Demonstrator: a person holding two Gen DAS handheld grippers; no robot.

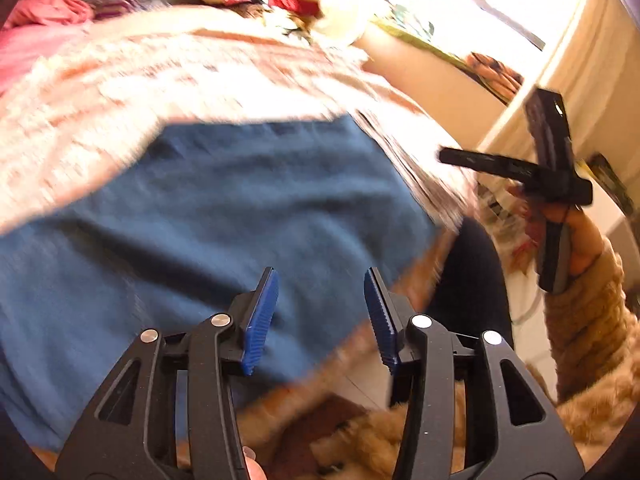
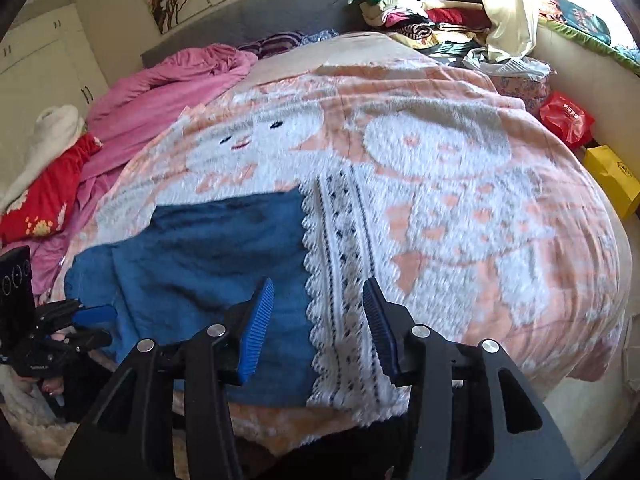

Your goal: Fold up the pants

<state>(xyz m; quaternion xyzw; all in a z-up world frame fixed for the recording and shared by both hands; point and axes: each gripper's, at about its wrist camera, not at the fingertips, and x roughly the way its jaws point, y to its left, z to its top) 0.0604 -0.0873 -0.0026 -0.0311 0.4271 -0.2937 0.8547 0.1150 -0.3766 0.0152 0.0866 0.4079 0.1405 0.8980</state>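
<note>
The blue pants [image 2: 208,264] lie flat on a pink and white blanket [image 2: 440,200] on the bed, folded into a rough rectangle. They fill the middle of the blurred left wrist view [image 1: 200,220]. My left gripper [image 1: 320,316] is open and empty, just above the pants' near edge. It shows at the far left in the right wrist view [image 2: 94,324]. My right gripper [image 2: 318,328] is open and empty, above the pants' right edge and the blanket's lace strip [image 2: 344,280]. It shows held up at the right in the left wrist view [image 1: 560,184].
A pink quilt [image 2: 168,84] and a red pillow [image 2: 44,204] lie at the left of the bed. Piled clothes [image 2: 420,8] sit at the head. A red bag [image 2: 566,120] and a yellow bag [image 2: 612,180] stand on the floor at the right.
</note>
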